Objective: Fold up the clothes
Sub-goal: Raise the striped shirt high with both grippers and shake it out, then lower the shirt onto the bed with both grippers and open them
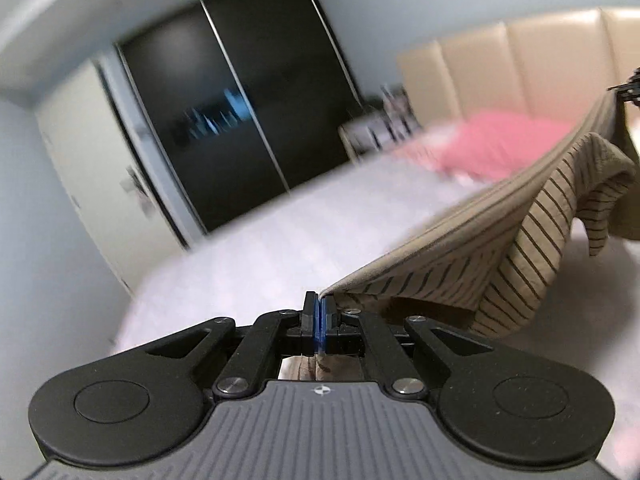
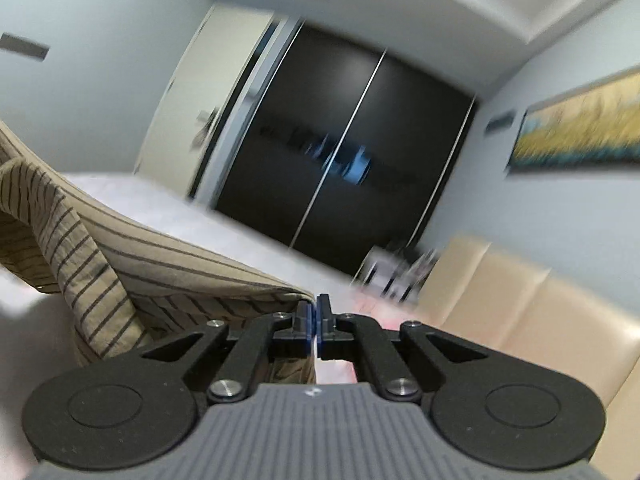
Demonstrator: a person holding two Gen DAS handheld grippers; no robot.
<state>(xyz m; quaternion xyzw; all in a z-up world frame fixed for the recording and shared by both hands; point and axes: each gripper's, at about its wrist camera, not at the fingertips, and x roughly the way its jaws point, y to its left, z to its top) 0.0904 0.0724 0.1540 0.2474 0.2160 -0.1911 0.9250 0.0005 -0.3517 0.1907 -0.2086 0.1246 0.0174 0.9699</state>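
Left gripper [image 1: 319, 300]: black two-finger unit with blue pads, fingers pressed together at 6 o'clock of the left wrist view, pinching one edge of the striped garment [image 1: 520, 240]; held raised above the bed [image 1: 248, 256] and tilted, so the room leans across the frame. Striped garment: tan cloth with thin dark stripes, lifted clear of the bed for most of its span, its top edge pulled into a taut line running from the left gripper out toward 2 o'clock, where a dark fragment that may be the other gripper sits at the frame edge; the body of the cloth sags below that line, and a loose fold hangs down at 3 o'clock. Right gripper [image 2: 316, 308]: same make, fingers closed at 6 o'clock of the right wrist view, clamping the opposite end of the garment, which leaves the pinch toward 9 o'clock and climbs to the left frame edge; also held aloft and rolled to one side. Bed: white cover, lying beneath the garment. Pink pillow [image 1: 500, 148]: blurred, on the bed at 2 o'clock of the left view, beyond the garment. Headboard [image 1: 520, 64]: cream padded panels behind the pillow. Wardrobe [image 1: 240, 112]: dark sliding doors with pale vertical trims, at 12 o'clock in both views. Framed picture [image 2: 580, 124]: yellow and blue, on the wall at 3 o'clock of the right view. Background detail is motion-blurred throughout.
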